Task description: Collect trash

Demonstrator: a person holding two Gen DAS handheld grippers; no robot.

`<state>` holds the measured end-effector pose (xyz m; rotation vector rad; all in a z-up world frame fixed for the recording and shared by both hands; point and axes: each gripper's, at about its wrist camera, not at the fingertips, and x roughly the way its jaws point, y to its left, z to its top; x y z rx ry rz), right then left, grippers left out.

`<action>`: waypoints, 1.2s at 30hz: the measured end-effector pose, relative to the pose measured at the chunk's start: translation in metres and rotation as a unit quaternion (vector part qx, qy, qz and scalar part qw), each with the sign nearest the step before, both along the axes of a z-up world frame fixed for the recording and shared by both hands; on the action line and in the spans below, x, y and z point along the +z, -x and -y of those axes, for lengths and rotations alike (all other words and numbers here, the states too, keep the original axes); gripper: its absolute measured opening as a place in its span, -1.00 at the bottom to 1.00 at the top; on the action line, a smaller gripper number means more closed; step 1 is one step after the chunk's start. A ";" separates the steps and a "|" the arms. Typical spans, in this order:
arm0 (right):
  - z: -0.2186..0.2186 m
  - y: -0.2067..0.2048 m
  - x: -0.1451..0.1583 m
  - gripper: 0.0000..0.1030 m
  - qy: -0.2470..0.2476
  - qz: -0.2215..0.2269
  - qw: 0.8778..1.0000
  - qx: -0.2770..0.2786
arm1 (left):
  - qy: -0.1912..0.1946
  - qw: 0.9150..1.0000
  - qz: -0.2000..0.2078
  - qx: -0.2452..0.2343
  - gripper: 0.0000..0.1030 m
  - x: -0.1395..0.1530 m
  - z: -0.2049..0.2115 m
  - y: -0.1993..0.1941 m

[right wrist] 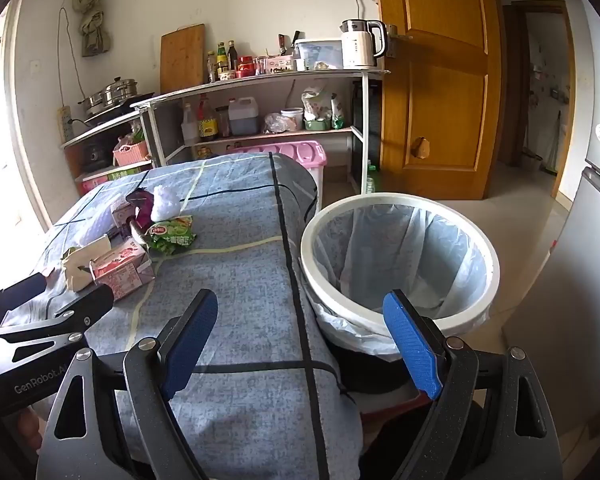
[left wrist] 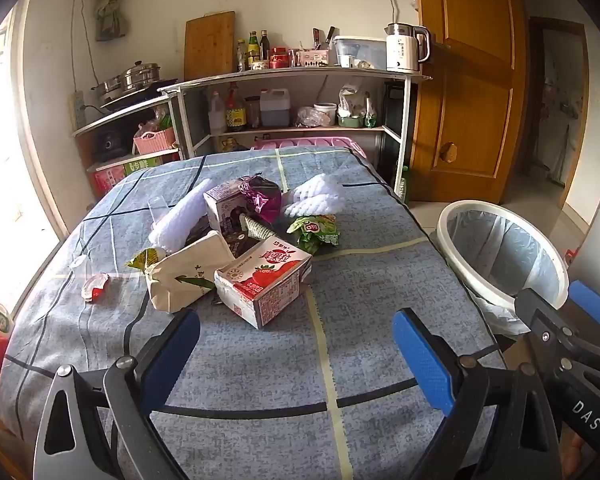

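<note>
- Left gripper (left wrist: 296, 344) nearest the lens, jaws spread wide, empty, above the blue checked cloth (left wrist: 380, 280).
- Right gripper (right wrist: 300, 340) likewise released, empty, over the table edge beside the white lined bin (right wrist: 396, 264).
- Trash heap lies mid-table: red strawberry carton (left wrist: 264, 284) nearest me, beige paper bag (left wrist: 188, 276) touching it, green wrapper (left wrist: 314, 232) behind.
- Judgement: collecting not yet begun; bin looks empty. Next I would advance left over the carton and close.
- Room: kitchen shelving (left wrist: 296, 76), wooden door (left wrist: 468, 80).

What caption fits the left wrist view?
Open left gripper faces a strawberry milk carton atop table litter; lined bin waits right.
</note>
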<state>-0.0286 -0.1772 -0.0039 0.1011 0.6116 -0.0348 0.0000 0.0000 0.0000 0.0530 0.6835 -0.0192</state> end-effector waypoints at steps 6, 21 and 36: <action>-0.001 0.000 0.000 0.65 0.004 -0.005 1.000 0.000 | 0.006 1.000 0.001 -0.002 0.91 0.000 0.000 0.001; 0.000 0.000 0.000 0.65 0.001 -0.002 1.000 0.000 | 0.001 1.000 0.002 -0.003 0.91 0.002 0.000 0.001; -0.003 -0.001 0.002 0.65 0.003 -0.003 1.000 -0.002 | 0.000 1.000 0.004 -0.002 0.91 0.005 0.001 0.004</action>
